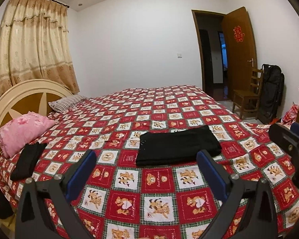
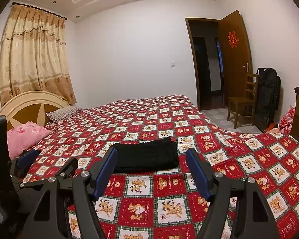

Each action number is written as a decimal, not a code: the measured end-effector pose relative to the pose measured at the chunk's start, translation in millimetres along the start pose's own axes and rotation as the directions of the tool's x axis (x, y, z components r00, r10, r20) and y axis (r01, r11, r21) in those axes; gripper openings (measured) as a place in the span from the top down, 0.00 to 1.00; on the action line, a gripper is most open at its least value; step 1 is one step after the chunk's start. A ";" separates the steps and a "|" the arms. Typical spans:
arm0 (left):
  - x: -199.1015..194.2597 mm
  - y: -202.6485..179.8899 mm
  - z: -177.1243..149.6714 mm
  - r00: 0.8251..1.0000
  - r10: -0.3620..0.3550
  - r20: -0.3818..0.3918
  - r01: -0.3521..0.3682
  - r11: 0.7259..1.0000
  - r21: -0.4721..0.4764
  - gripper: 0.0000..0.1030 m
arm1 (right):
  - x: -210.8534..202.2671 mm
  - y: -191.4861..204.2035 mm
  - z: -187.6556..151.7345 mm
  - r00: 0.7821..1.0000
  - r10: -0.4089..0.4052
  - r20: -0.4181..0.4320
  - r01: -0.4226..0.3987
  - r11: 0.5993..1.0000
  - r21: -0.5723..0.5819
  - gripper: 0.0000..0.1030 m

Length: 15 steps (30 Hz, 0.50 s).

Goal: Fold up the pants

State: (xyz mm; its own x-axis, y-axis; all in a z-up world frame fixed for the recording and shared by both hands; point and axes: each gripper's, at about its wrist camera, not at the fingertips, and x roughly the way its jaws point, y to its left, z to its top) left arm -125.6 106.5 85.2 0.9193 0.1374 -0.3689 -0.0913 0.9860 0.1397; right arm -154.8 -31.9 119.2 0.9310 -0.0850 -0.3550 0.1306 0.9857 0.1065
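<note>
Black pants (image 1: 177, 146) lie folded in a flat rectangle on the red patchwork bedspread (image 1: 149, 189); they also show in the right wrist view (image 2: 145, 157). My left gripper (image 1: 147, 159) is open and empty, held above the bed just short of the pants' near edge. My right gripper (image 2: 151, 155) is open and empty, its blue pads (image 2: 105, 171) either side of the pants' near edge without touching. The right gripper shows at the right edge of the left wrist view (image 1: 289, 139). The left gripper shows at the left of the right wrist view (image 2: 47, 159).
A second black garment (image 1: 28, 161) lies near the bed's left edge beside a pink pillow (image 1: 24, 133). A striped pillow (image 1: 67, 102) rests by the headboard (image 1: 20, 97). A wooden chair (image 1: 247, 95), black bag (image 1: 271, 91) and open door (image 1: 239, 53) stand beyond the bed.
</note>
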 end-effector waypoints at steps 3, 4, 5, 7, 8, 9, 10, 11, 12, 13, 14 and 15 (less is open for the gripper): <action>2.4 2.2 0.8 1.000 -0.009 -0.010 0.009 1.000 -0.010 0.00 | 0.1 0.6 -1.2 1.000 -0.002 -0.001 0.002 1.000 0.000 0.30; 3.0 3.0 1.4 1.000 -0.010 -0.015 0.010 1.000 -0.015 0.00 | -0.3 0.3 -0.6 1.000 -0.001 -0.001 0.001 1.000 0.000 0.30; 3.6 3.9 1.8 1.000 -0.016 -0.023 0.016 1.000 -0.023 0.00 | -0.1 0.3 -1.0 1.000 0.000 -0.002 0.000 1.000 0.000 0.30; 5.3 6.5 2.0 0.999 -0.031 -0.038 0.029 0.999 -0.039 0.00 | 0.7 -0.1 -1.1 1.000 0.000 -0.004 0.000 1.000 -0.001 0.30; 6.1 6.6 2.2 0.999 -0.029 -0.040 0.028 0.999 -0.041 0.00 | 0.8 -0.1 -1.3 1.000 0.000 -0.005 0.000 1.000 -0.002 0.30; 6.3 6.6 2.3 0.999 -0.024 -0.040 0.023 0.999 -0.039 0.00 | 0.9 -0.1 -1.3 1.000 -0.001 -0.005 0.001 1.000 -0.001 0.30; 6.5 6.4 2.3 0.999 -0.023 -0.039 0.022 0.999 -0.038 0.00 | 0.9 -0.1 -1.3 1.000 0.000 -0.005 0.000 1.000 0.000 0.30; 6.7 6.1 2.2 0.999 -0.025 -0.040 0.023 0.999 -0.035 0.00 | 0.9 -0.1 -1.6 1.000 -0.001 -0.005 0.001 1.000 0.001 0.30; 6.6 5.9 2.2 0.999 -0.027 -0.041 0.026 0.999 -0.034 0.00 | 0.9 -0.1 -1.7 1.000 -0.001 -0.006 0.001 1.000 0.002 0.30; 7.2 6.0 2.3 0.999 -0.031 -0.043 0.030 0.999 -0.035 0.00 | 0.9 0.0 -1.6 1.000 -0.001 -0.007 0.001 1.000 0.002 0.30; 8.0 6.0 2.5 0.998 -0.038 -0.046 0.036 0.999 -0.038 0.00 | 0.9 0.1 -2.1 1.000 -0.001 -0.008 0.001 1.000 0.004 0.30; 8.9 6.2 2.4 0.998 -0.046 -0.048 0.044 0.998 -0.041 0.00 | 1.3 -0.1 -2.3 1.000 -0.001 -0.008 0.001 1.000 0.006 0.30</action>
State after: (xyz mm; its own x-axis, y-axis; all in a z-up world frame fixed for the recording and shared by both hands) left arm -117.1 113.6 84.9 0.9029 0.0959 -0.4189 -0.0661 0.9942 0.0852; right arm -154.4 -31.8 116.6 0.9279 -0.0851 -0.3629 0.1338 0.9847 0.1112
